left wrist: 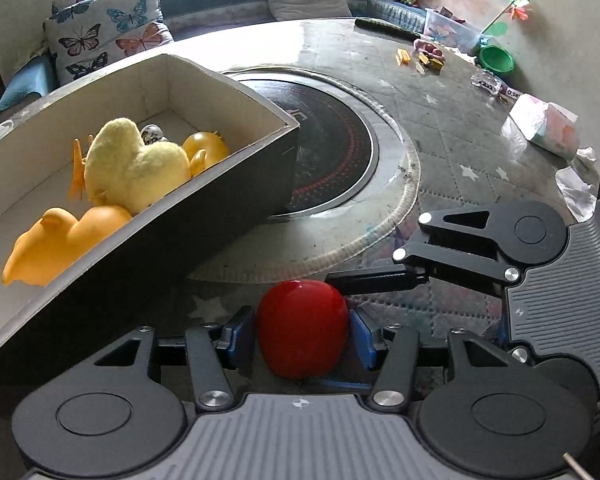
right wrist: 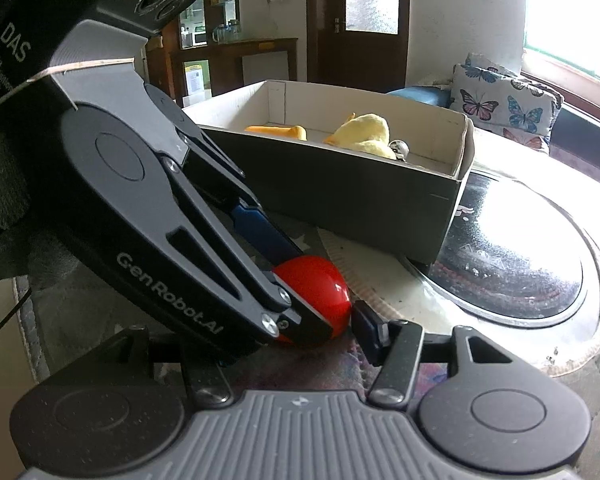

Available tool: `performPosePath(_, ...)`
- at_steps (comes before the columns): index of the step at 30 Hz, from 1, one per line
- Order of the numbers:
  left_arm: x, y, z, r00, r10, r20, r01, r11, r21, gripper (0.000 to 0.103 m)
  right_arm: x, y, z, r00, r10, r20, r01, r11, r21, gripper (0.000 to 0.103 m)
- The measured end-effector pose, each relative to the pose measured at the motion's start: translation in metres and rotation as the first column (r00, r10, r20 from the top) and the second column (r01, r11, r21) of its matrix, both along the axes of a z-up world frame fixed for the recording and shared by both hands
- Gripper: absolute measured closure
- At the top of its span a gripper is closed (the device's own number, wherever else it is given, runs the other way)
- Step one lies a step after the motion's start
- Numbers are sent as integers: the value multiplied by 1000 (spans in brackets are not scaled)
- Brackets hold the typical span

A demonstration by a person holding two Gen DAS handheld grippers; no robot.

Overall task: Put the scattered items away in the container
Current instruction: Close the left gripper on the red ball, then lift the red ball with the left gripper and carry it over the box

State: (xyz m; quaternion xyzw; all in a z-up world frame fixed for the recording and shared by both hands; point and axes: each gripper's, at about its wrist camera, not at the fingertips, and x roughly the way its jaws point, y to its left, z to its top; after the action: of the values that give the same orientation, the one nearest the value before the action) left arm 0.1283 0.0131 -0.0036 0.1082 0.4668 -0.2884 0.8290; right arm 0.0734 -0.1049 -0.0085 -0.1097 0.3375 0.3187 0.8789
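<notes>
Beside the box [left wrist: 148, 216] that already holds a plush duck [left wrist: 136, 168] and orange toys, the red ball [left wrist: 302, 328] waits on the table between the left gripper's [left wrist: 302, 336] wide jaws, the right gripper's [right wrist: 332, 328] grip unclear, "GenRobot.AI" and "DAS" readable.

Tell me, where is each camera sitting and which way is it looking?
Left wrist: on the left gripper, looking down across the table toward the sofa; shows its fingers flanking the red apple, plus the right gripper.
Right wrist: on the right gripper, facing the box and door; the left gripper crosses in front.
Both share: red apple, box, yellow plush.
</notes>
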Motion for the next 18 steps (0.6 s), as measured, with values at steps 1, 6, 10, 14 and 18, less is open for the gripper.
performPosePath(1,0,0,0,1000,5,1,-5,1000,-1,48,0,0,0,1000,-2,3,2,1000,-2,47)
performPosePath(6,-4,1,2,1000,18,0,-18,1000,-3,48,-3,1,1,1000,-1,10,1,1000,-6,47)
performPosePath(10,-8,2,7,1000,25,14,-25,1000,-6,48,-6,0,5,1000,5,21,-5,1000,1,47)
performPosePath(14,-11,2,19,999,22,39,-22,1000,0,48,-9,0,13,999,13,52,-13,1000,4,47)
performPosePath(18,-14,1,36,996,19,87,-19,1000,2,48,-12,1,26,995,18,96,-18,1000,5,47)
